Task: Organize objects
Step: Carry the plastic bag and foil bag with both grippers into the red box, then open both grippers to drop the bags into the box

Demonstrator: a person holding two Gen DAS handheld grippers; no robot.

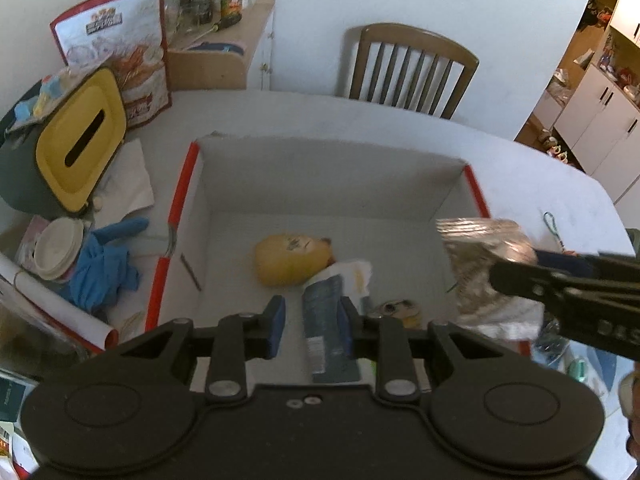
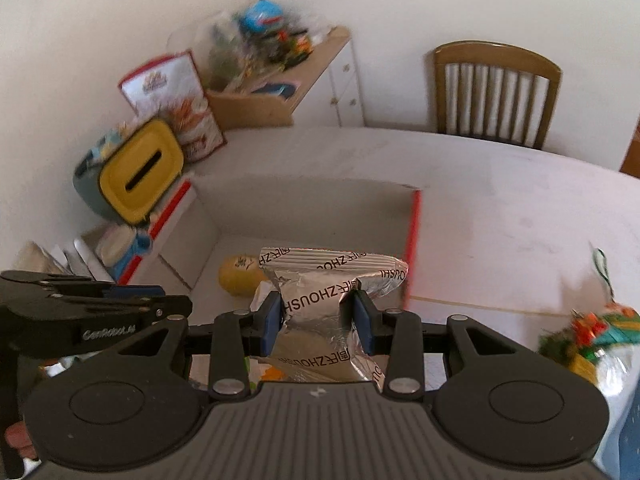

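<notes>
A white cardboard box [image 1: 320,168] with red edges lies open on the table. Inside it are a yellow pouch [image 1: 292,260], a grey-blue packet [image 1: 324,308], a white wrapper [image 1: 356,272] and a small tin [image 1: 400,308]. My left gripper [image 1: 312,322] hovers open over the box, its blue pads either side of the grey-blue packet without touching it. My right gripper [image 2: 316,320] is shut on a silver foil packet [image 2: 320,288] printed with dark letters, held above the box's right side. The left wrist view shows the foil packet [image 1: 476,264] over the box's right wall.
Left of the box are a yellow-lidded tissue holder [image 1: 80,148], a red-and-white snack bag [image 1: 116,48], a blue glove [image 1: 104,268] and a white lidded cup [image 1: 58,248]. A wooden chair [image 1: 412,68] stands behind the table [image 2: 500,208]. Colourful packets [image 2: 588,336] lie to the right.
</notes>
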